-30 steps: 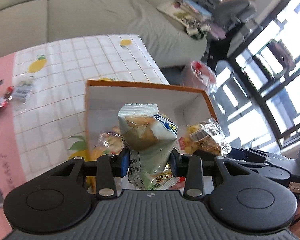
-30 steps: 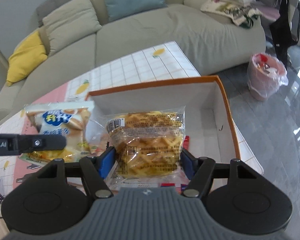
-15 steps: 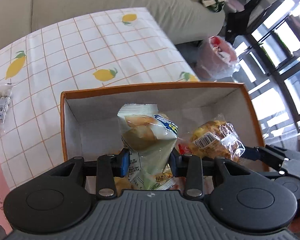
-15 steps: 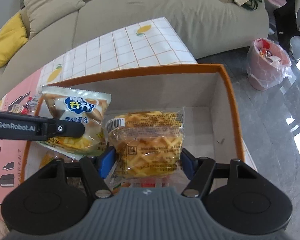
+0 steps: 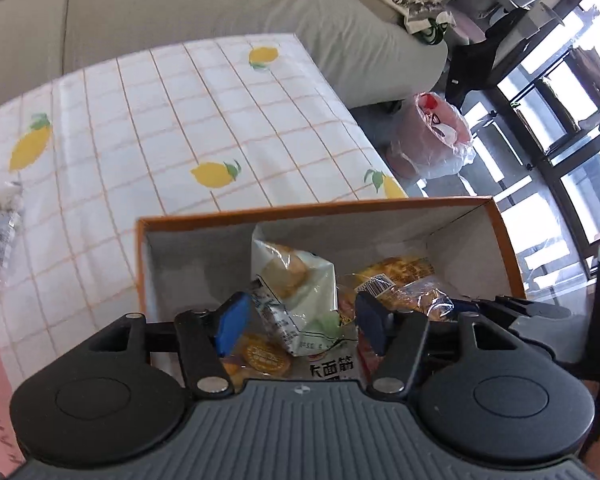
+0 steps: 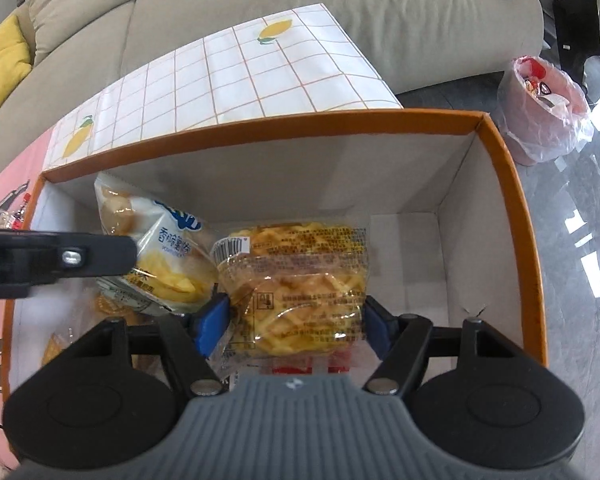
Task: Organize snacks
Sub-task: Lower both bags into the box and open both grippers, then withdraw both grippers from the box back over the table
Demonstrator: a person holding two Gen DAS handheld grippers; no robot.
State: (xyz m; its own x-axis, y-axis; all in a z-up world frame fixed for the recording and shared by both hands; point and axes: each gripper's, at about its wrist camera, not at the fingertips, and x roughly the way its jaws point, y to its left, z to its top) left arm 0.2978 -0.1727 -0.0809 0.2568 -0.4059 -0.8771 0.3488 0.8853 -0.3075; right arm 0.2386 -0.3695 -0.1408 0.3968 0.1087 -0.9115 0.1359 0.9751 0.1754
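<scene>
Snacks sit inside the orange-rimmed box (image 6: 512,184) on the lemon-print tablecloth (image 5: 172,120). Left gripper (image 5: 300,320) has just been opening; its blue pads stand clear of the green-white chips bag (image 5: 296,280) between them. Right gripper (image 6: 296,322) has widened slightly around the waffle pack (image 6: 300,280), pads at its edges; whether they press it I cannot tell.

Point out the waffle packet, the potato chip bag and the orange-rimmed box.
waffle packet (image 6: 300,280): right wrist view, middle of its clear wrapper.
potato chip bag (image 6: 168,248): right wrist view, printed front.
orange-rimmed box (image 6: 260,124): right wrist view, far rim.
</scene>
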